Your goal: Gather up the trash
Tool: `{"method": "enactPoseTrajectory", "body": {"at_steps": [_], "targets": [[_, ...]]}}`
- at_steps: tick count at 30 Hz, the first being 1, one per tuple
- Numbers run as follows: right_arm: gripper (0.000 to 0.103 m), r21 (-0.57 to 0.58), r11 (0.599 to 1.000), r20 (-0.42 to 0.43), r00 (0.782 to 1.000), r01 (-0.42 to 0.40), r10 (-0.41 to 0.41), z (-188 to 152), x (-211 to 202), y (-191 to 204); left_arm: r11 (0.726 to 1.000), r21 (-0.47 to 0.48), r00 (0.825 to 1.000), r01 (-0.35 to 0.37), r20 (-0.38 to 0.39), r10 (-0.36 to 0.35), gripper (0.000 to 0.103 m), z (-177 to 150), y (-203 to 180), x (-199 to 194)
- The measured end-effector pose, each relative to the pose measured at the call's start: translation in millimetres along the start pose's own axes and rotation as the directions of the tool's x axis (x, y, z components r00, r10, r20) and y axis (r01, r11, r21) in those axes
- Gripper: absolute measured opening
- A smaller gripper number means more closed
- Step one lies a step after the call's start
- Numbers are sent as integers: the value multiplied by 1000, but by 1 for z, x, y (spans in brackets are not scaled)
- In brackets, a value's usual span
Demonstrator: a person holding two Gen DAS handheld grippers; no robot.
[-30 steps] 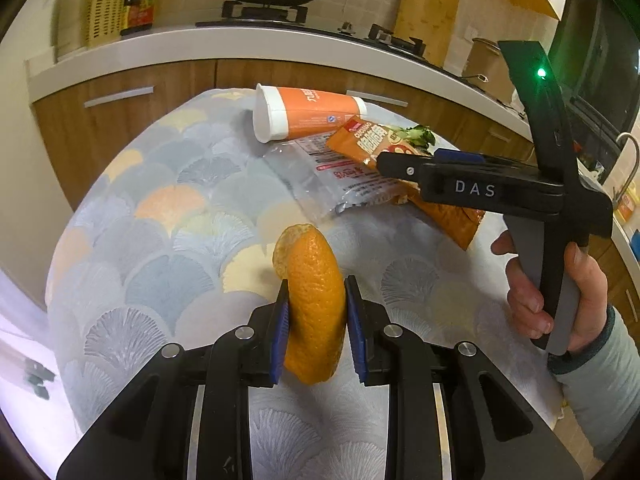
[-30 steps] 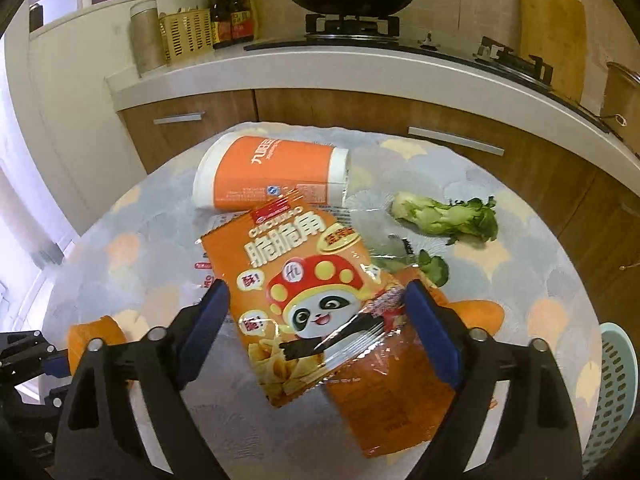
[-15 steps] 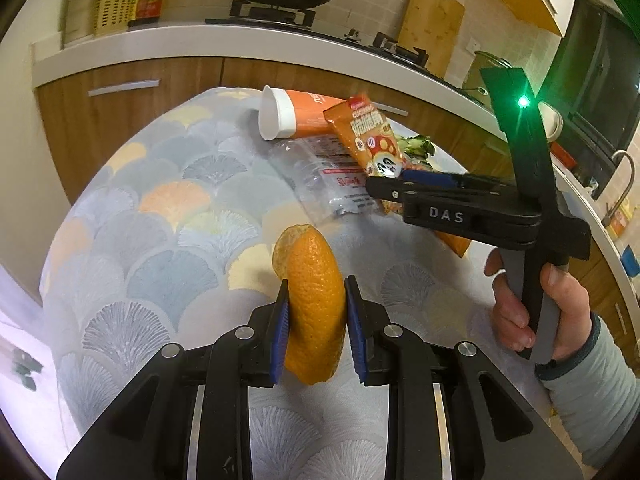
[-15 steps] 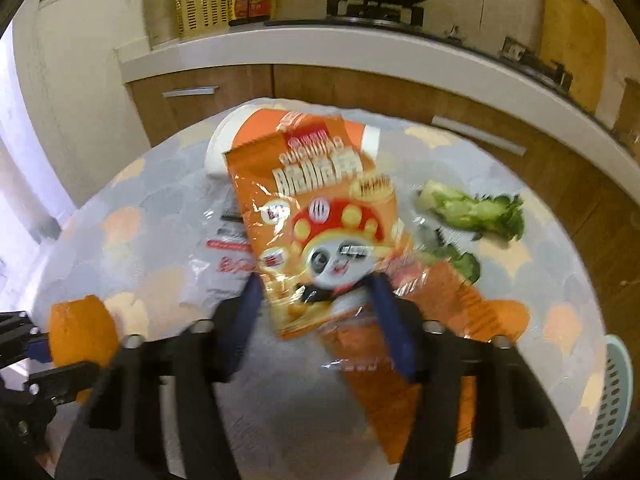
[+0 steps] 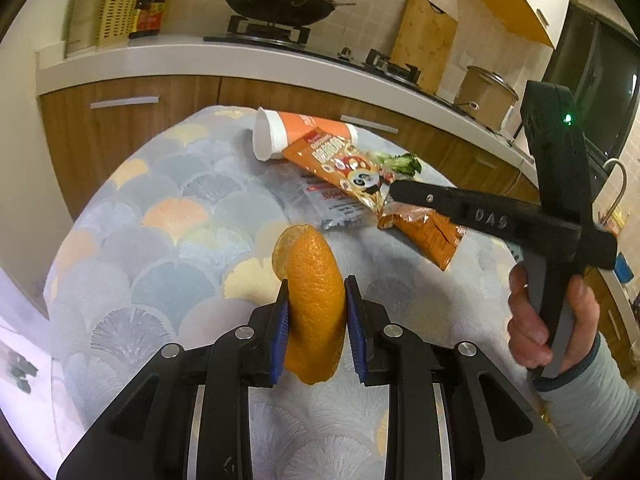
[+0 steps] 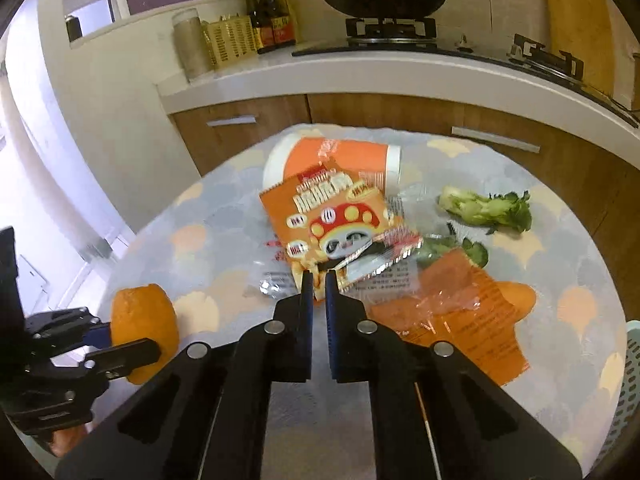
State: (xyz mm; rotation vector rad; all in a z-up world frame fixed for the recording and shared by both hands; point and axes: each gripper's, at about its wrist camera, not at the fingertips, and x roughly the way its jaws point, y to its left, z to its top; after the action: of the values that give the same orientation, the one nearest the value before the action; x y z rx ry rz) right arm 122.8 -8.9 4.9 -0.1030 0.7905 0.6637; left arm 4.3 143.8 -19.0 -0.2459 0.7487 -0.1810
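Observation:
My left gripper (image 5: 314, 292) is shut on a curled piece of orange peel (image 5: 316, 280), held upright just above the table. In the right wrist view the same peel (image 6: 140, 312) shows at the lower left, in the left gripper (image 6: 132, 340). My right gripper (image 6: 319, 280) is closing its jaws on the lower corner of an orange panda snack bag (image 6: 332, 216). From the left wrist view the snack bag (image 5: 340, 160) hangs tilted off the table from the right gripper (image 5: 394, 192), which a hand (image 5: 528, 320) holds.
On the round patterned table (image 5: 160, 240) lie an orange cup (image 6: 332, 152) on its side, a clear wrapper (image 6: 276, 276), a second orange bag (image 6: 460, 312) and green vegetable scraps (image 6: 488, 210). A perforated basket (image 6: 632, 360) sits at the right edge. Kitchen counter behind.
The right gripper's jaws went from wide apart to nearly together on the snack bag's corner, and the bag rose and tilted off the table. The left gripper kept the peel.

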Motion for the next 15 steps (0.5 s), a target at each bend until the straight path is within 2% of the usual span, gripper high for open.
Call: {"method": "enactPoseTrajectory", "body": {"at_steps": [1,2,3,5,7,9,11,13,15], "targets": [[25,0,1000,5,1000,1,-1,5,0,-1,1000,-1,1000,2,4,-2,24,1,1,-2],[63,1,1000,8,1000,21,-21,12,3,-1,1000,-2,1000,1,7,-1,24,2,2,-2],[93,-1,999,13,999,45,-44,18,9,-1,1000,-3,1000,2,9,-2,24,3,3,-2],[93,-21,999,1,999,51,-51,27,26,1,1000,-5,1000,5,11,-5,24,5,5,-3],[93,-23,999,-61,998,35,-36,32,51,0,1000,-7,1000,2,11,-2,25,5,7,-4],[93,-33,998,-124,990,57,-60,34,78,0,1000,-14,1000,4,10,-4,25,5,12,-4],[93,-49,997,-132,989,64,-70,33,88,3,1000,-21,1000,5,9,-5,25,5,16,-4],[90,-57,996,-124,989,72,-79,31,91,6,1000,-27,1000,6,6,-5,25,6,19,-3],[75,-68,995,-116,990,76,-84,30,90,10,1000,-30,1000,4,3,-3,25,6,23,-1]]}}
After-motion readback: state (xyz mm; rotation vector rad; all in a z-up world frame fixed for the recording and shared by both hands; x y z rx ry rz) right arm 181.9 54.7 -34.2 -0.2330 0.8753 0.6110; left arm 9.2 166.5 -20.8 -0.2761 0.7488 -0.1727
